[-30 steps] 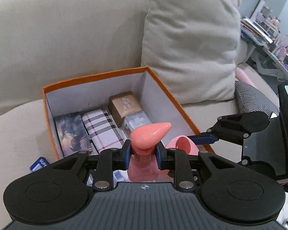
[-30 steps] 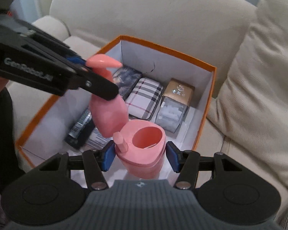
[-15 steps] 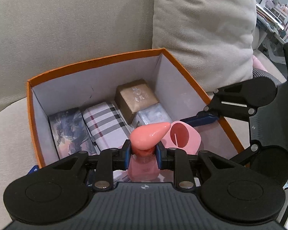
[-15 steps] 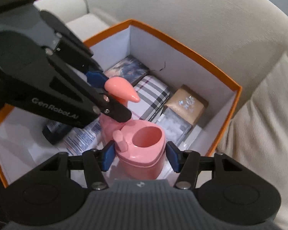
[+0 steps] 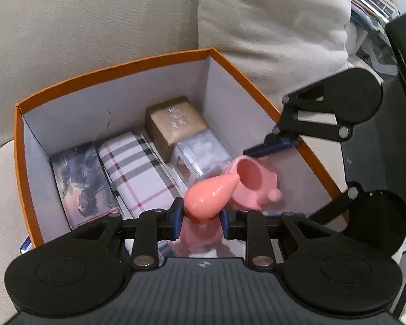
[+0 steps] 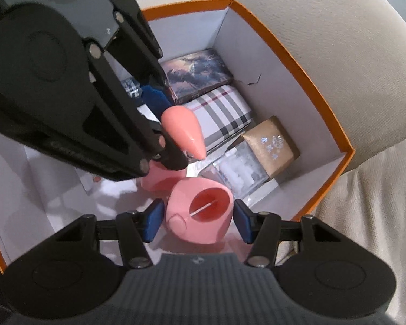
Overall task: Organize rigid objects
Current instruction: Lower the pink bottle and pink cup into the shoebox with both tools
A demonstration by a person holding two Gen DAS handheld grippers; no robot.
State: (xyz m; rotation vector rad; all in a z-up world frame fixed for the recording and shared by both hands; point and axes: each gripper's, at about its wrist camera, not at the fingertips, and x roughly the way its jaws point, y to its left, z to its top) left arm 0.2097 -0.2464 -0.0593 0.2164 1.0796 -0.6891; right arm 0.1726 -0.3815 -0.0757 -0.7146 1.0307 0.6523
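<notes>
My left gripper (image 5: 200,216) is shut on the neck of a pink pump bottle (image 5: 208,193), just under its drop-shaped pump head. The bottle's body hangs below the fingers, mostly hidden. Beside it on the right, my right gripper (image 6: 199,220) is shut on a pink cup-shaped holder (image 6: 200,211) with its open mouth towards the camera. Both pink pieces are low inside the orange box (image 5: 116,67), near its front right corner. In the right wrist view the pump head (image 6: 184,130) sticks out past the black left gripper arm.
Inside the box, along its far wall, lie a dark picture box (image 5: 81,181), a plaid box (image 5: 138,173), a brown box (image 5: 176,124) and a clear box (image 5: 200,154). The box sits on a beige sofa with a cushion (image 5: 270,13) behind it.
Both grippers have sunk deeper into the orange box with their pink pieces. The right gripper has rolled, so the cup now sits tilted and closer to the bottle.
</notes>
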